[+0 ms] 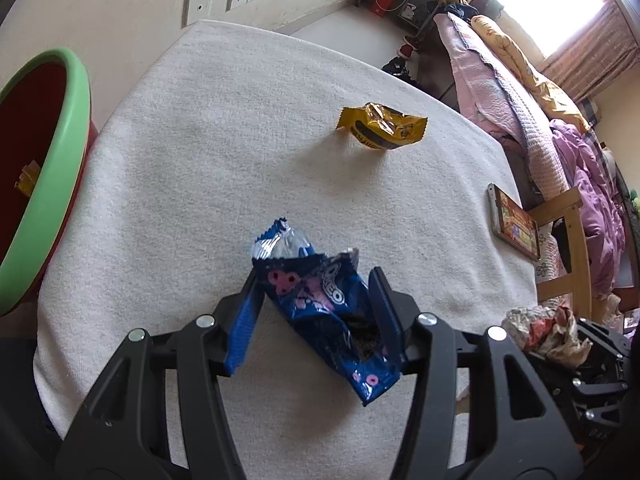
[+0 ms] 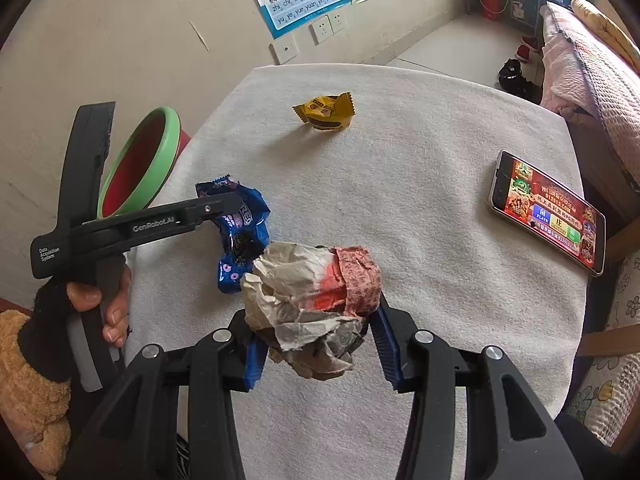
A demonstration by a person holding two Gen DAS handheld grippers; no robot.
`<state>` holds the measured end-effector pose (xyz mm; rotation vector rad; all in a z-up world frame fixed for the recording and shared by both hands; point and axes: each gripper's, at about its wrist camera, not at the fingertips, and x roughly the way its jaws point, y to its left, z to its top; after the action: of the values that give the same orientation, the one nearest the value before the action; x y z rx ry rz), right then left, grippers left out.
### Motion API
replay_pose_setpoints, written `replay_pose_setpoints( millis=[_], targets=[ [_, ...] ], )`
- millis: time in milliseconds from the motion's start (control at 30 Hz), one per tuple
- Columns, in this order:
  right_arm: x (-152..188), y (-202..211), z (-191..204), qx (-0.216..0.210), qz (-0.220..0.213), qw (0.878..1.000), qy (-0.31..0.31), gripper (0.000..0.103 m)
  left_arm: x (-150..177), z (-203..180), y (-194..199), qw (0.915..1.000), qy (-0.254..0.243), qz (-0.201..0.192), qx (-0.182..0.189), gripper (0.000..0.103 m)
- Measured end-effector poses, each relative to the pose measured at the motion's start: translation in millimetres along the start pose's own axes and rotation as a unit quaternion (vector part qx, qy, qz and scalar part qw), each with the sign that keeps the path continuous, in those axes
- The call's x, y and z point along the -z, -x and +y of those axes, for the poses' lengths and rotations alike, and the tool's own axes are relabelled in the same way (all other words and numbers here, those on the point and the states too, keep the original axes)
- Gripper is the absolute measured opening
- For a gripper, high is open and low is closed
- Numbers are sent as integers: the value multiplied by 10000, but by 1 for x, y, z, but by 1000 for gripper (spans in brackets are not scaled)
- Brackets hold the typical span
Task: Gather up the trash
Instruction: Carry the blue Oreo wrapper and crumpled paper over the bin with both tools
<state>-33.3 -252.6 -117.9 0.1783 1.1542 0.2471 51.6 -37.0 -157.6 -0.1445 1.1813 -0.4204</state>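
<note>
The left hand-held gripper (image 1: 316,280) has its blue-padded jaws standing apart with the blue Oreo wrapper (image 1: 320,300) between them; the wrapper leans on the right pad, while the left pad seems to stand just clear of it, so no firm clamp shows. The right hand-held gripper (image 2: 316,316) is clamped on a crumpled ball of paper (image 2: 308,304), white and red, which bulges up out of its jaws. In the right wrist view the left tool comes in from nine o'clock, carried by a hand (image 2: 100,300) in a dark sleeve, with the blue wrapper just beyond the paper ball at about ten o'clock. Both grippers point down over a desk (image 2: 440,280) covered in a white cloth. Farther out on the cloth, at about twelve o'clock of the right gripper, a yellow snack wrapper (image 2: 326,114) lies alone, well apart from both tools. At two o'clock a phone (image 2: 548,212) with a lit screen lies near the desk's edge. At ten o'clock, beside the desk, stands a red bin with a green rim (image 2: 140,160); the left wrist view shows a yellow scrap (image 1: 27,179) inside it.
</note>
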Motion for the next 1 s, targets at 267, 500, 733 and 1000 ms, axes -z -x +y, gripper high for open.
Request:
replay_pose_setpoints(
  millis=[267, 500, 733, 1000],
  targets=[
    [0, 0, 1, -5, -16, 10000, -1, 45, 5, -10, -5, 9994, -298, 19, -169, 18],
    [0, 0, -1, 7, -14, 10000, 21, 46, 2, -15, 14, 9981, -462, -309, -248, 15],
    [0, -2, 2, 33, -16, 10000, 74, 46, 2, -19, 28, 9969, -569, -474, -260, 13],
    [2, 0, 5, 147, -103, 9997, 173, 46, 2, -10, 47, 9966, -430, -661, -238, 13]
  ],
)
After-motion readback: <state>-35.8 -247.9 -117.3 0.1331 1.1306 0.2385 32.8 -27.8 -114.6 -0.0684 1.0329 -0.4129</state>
